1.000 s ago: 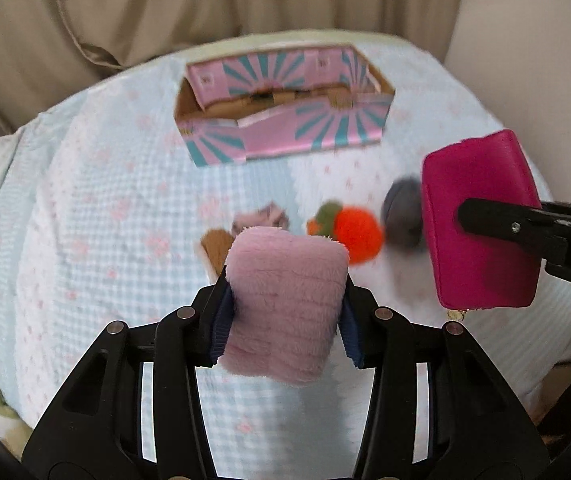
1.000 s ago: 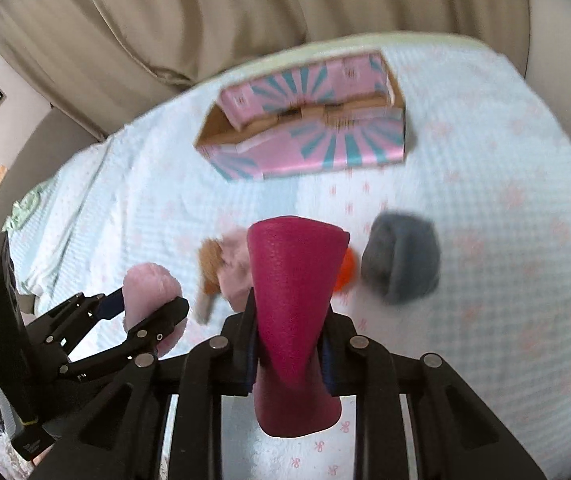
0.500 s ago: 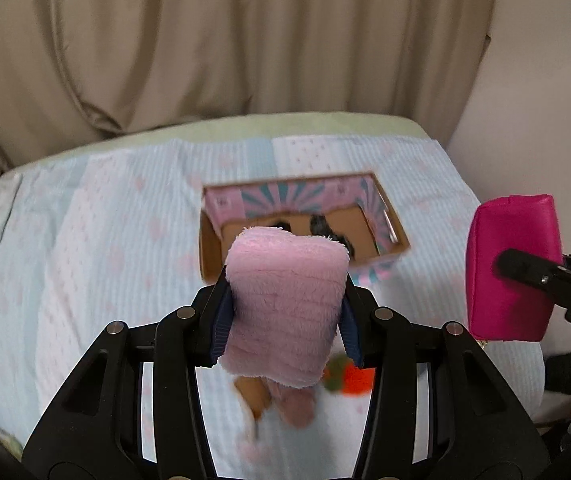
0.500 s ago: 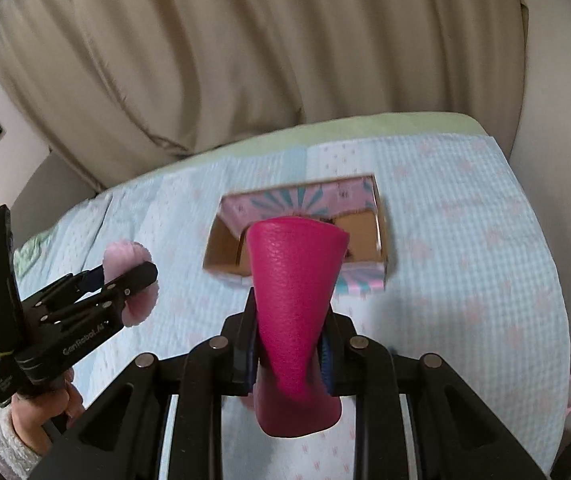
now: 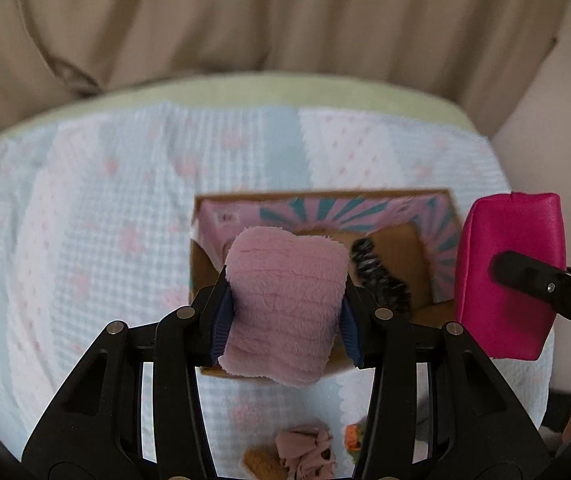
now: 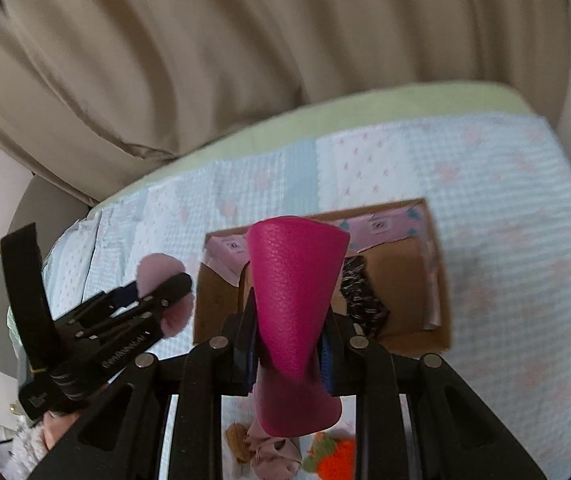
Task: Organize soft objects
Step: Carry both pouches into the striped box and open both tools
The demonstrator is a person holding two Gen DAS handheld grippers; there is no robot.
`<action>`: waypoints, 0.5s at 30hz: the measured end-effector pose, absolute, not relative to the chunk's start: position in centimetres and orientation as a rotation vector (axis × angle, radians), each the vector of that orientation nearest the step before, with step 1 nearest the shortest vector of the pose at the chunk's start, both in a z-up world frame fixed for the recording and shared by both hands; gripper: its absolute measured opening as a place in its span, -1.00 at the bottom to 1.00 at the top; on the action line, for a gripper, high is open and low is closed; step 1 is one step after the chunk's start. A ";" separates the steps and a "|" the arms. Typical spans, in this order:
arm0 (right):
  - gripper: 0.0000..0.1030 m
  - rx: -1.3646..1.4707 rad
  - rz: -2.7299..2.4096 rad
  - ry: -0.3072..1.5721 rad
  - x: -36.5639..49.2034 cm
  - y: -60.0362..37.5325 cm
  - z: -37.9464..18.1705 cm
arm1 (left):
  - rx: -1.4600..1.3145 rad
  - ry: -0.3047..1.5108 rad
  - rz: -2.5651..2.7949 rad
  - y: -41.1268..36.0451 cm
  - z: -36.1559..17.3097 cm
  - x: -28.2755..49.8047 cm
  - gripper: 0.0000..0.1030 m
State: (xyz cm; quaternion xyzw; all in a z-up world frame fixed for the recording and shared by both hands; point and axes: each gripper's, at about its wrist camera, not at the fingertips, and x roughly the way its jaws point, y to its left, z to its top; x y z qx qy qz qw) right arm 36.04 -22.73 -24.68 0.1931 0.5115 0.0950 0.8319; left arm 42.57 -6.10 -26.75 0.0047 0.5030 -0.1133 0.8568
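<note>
We hold a fluffy pink pouch (image 5: 283, 312) clamped in our left gripper (image 5: 285, 316) above the near edge of the open cardboard box (image 5: 421, 280). Beside it, our right gripper (image 6: 289, 344) squeezes a magenta pouch (image 6: 295, 304) over the same box, where a black furry item (image 6: 359, 300) lies on the bottom. The box sits on the pale blue quilt (image 5: 85, 240). Nearer to us on the quilt lie a dusty pink fabric toy (image 5: 305, 454) and an orange plush (image 6: 335, 460).
</note>
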 end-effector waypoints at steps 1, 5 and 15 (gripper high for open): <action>-0.57 0.416 0.208 1.107 36.8 -22.6 -25.9 | 0.011 1.078 -0.232 -6.1 -27.9 43.1 -0.19; -0.57 0.429 0.238 1.169 39.2 -22.0 -30.8 | 0.027 1.156 -0.211 -6.3 -32.6 44.5 -0.19; -0.52 0.439 0.259 1.307 43.5 -21.8 -36.6 | 0.111 1.179 -0.231 -8.0 -36.7 45.8 0.65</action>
